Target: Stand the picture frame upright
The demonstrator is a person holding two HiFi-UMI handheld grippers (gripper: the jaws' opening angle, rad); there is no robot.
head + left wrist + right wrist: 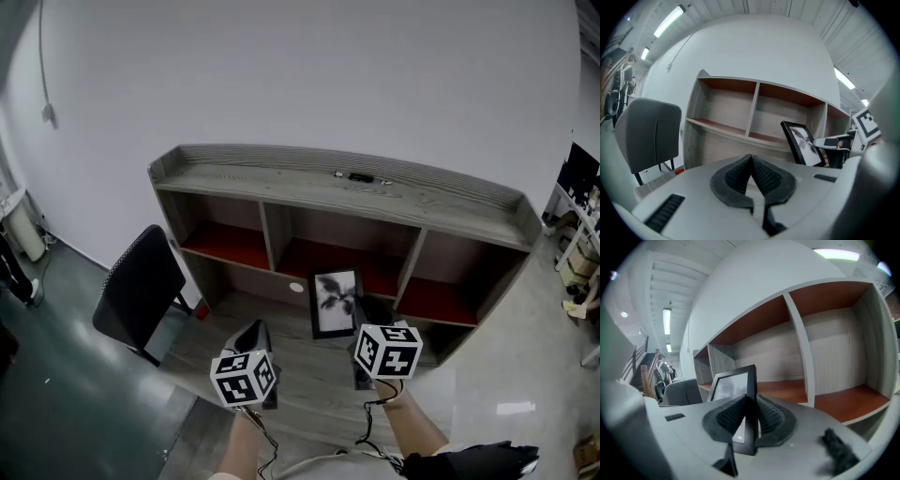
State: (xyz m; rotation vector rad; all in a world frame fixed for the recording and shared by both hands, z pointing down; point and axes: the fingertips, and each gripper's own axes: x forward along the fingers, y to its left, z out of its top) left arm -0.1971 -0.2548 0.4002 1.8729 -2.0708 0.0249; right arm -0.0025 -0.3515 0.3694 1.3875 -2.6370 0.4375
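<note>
The right gripper (749,418) is clamped on one side edge of the picture frame (336,302), which leans back on the surface (309,380), just before the shelf unit (281,202). The left gripper (751,159) is closed on nothing. The frame is probably light, rigid and fragile: hold the black border, not the glazed face.
</note>
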